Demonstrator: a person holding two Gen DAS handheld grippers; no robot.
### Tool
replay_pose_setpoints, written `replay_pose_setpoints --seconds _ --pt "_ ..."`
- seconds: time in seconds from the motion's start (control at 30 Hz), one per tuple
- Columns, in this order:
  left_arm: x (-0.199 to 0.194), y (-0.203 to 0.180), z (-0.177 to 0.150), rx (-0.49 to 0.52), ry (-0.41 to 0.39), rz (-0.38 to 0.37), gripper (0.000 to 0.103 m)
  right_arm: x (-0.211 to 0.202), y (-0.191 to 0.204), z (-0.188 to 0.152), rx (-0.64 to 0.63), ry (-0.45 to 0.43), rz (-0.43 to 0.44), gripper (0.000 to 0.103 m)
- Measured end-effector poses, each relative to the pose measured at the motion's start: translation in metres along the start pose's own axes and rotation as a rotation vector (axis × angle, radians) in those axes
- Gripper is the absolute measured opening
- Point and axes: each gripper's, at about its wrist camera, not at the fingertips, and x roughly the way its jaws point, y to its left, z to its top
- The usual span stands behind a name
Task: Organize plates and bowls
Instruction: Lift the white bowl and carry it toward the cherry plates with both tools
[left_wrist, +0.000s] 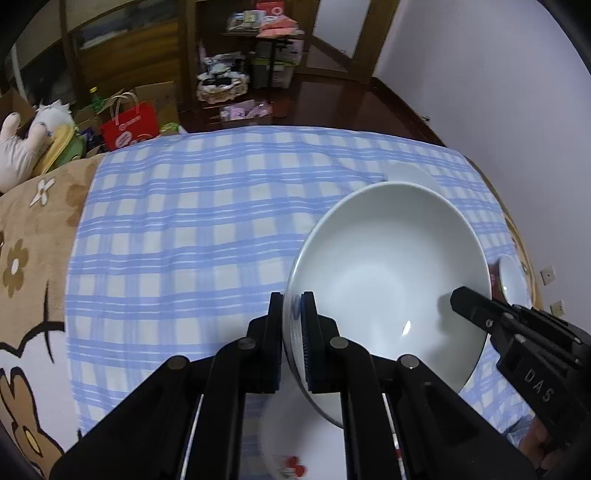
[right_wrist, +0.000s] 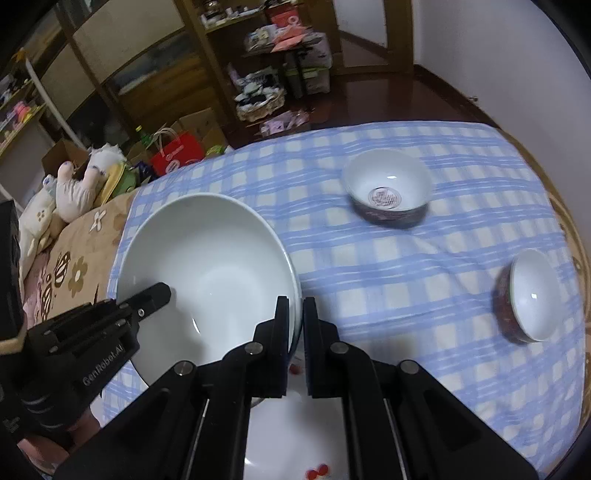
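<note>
A large white bowl (left_wrist: 388, 266) hangs tilted above the blue checked tablecloth (left_wrist: 184, 240), held by both grippers. My left gripper (left_wrist: 293, 299) is shut on its left rim, one pad inside and one outside. On the opposite rim my right gripper (right_wrist: 295, 302) is shut on the same bowl (right_wrist: 207, 258). Under the bowl lies a white plate (right_wrist: 295, 435) with red cherry prints, partly hidden by the fingers. Two small bowls with dark outsides stand on the cloth: one (right_wrist: 388, 192) at the far middle, one (right_wrist: 532, 295) at the right.
A brown flowered blanket (left_wrist: 29, 240) covers the table's left part, with a plush toy (left_wrist: 22, 144) and a red paper bag (left_wrist: 129, 125) beyond it. Wooden shelves (left_wrist: 255, 55) full of clutter stand behind the table. A white wall (left_wrist: 498, 74) runs along the right.
</note>
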Motion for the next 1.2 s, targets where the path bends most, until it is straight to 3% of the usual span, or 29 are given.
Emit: replay_pose_setpoints --seconds 0.47,0.77,1.2 --pt "-0.009 -0.086 -0.005 0.103 -0.018 -0.058 0.009 -0.047 -0.073 -0.014 0.049 -0.023 -0.072 0.008" --pt "0.005 -0.135 -0.017 0.158 0.020 -0.092 0.010 -0.059 -0.114 -0.027 0.060 0.004 -0.124 0.008" --pt "0.038 -0.159 -0.037 0.208 0.084 -0.052 0.009 -0.034 -0.154 -0.056 0.139 0.045 -0.094 0.008"
